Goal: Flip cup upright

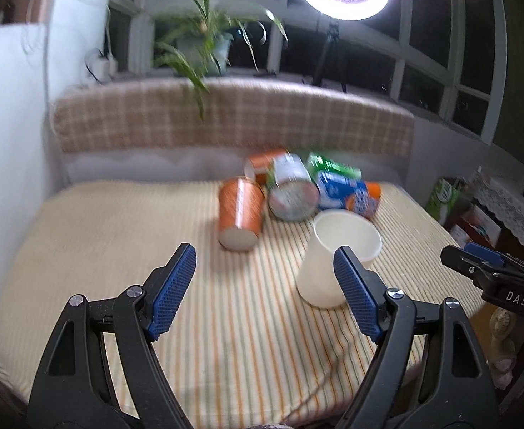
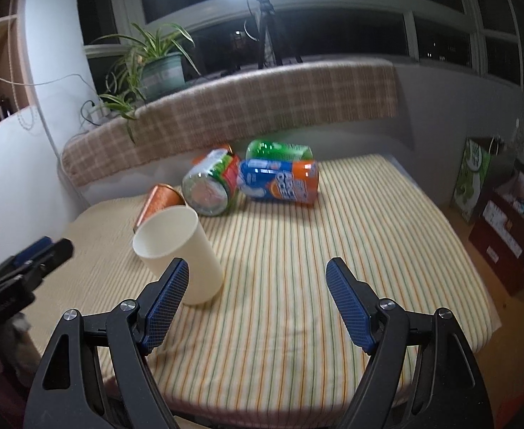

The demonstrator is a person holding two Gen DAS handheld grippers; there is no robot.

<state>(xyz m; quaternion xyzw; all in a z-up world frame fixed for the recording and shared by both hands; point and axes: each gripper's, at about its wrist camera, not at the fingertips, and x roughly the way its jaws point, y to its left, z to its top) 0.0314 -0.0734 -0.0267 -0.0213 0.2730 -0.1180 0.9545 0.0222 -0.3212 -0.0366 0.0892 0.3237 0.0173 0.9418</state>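
Observation:
A plain white paper cup stands mouth-up on the striped tablecloth; the fisheye makes it look tilted. It also shows in the right wrist view. My left gripper is open and empty, and the cup stands just beyond its right fingertip. My right gripper is open and empty, and the cup stands just beyond its left fingertip. The right gripper's tip shows at the right edge of the left wrist view.
Several printed cups lie on their sides behind the white cup: an orange one, a green-and-red one, a blue-and-orange one and a green one. A checked cushion back borders the table's far side. Boxes stand right.

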